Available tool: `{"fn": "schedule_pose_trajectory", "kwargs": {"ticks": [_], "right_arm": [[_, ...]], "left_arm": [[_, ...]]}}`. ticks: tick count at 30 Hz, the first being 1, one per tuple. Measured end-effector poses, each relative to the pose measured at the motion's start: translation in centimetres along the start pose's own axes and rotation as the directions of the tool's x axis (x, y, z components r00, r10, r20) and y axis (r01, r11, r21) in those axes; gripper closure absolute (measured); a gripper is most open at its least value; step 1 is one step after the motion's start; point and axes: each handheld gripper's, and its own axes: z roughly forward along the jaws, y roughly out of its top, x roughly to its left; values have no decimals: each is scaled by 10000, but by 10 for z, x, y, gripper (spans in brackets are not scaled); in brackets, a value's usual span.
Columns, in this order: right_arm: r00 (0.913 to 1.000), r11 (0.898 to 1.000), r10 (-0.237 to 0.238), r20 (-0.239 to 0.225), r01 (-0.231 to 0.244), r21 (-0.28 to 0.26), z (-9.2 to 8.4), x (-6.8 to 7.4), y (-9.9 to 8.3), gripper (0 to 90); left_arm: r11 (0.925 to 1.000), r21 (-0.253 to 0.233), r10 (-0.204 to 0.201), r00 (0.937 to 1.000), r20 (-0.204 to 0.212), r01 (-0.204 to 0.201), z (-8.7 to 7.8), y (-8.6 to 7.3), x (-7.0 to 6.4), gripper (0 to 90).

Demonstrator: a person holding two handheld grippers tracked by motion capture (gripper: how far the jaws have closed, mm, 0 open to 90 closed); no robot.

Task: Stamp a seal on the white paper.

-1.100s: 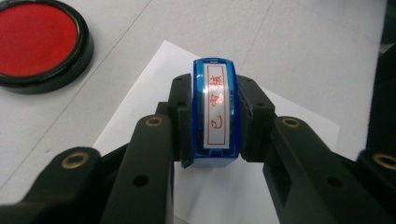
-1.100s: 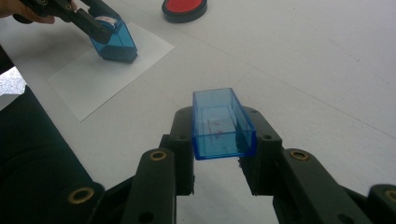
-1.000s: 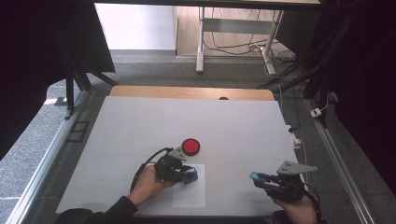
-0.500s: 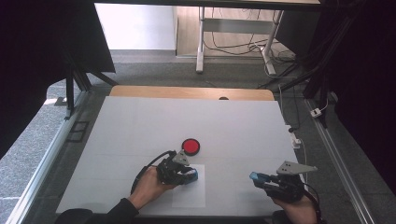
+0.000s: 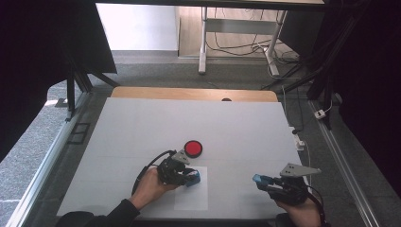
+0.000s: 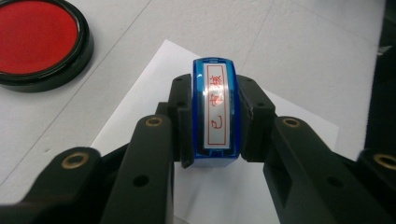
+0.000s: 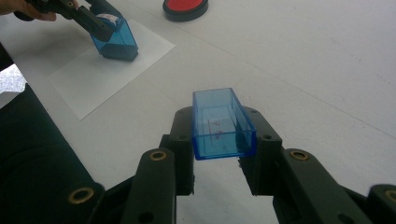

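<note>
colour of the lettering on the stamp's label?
Red, inside a red frame on the white label; clearest in the left gripper view.

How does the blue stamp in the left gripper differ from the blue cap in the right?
The stamp carries a white label with red characters; the cap is a hollow, open-ended shell. The stamp sits down on the white paper; the cap is held above bare table. Both are clear blue plastic, each clamped between fingers.
</note>
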Motion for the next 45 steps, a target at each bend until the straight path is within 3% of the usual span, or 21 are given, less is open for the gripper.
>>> {"fn": "schedule_pose_trajectory", "kwargs": {"ticks": [4,8,18,22,45], "right_arm": [[10000,10000,-26,5,26,14,0,0,0,680],[10000,10000,-18,4,18,8,0,0,0,680],[10000,10000,-6,12,6,13,-1,0,0,680],[10000,10000,-6,2,6,-19,-1,0,0,680],[10000,10000,-35,-5,35,-49,-1,0,0,680]], "left_arm": [[9999,-55,132,9999,-90,-133,0,0,-2,707],[9980,120,620,9972,-406,-616,0,1,-7,706],[9985,125,528,9981,-311,-524,1,4,-9,705],[9973,180,717,9969,-334,-711,0,7,-12,704],[9957,-783,493,9988,5,-491,-29,12,-11,704]]}}
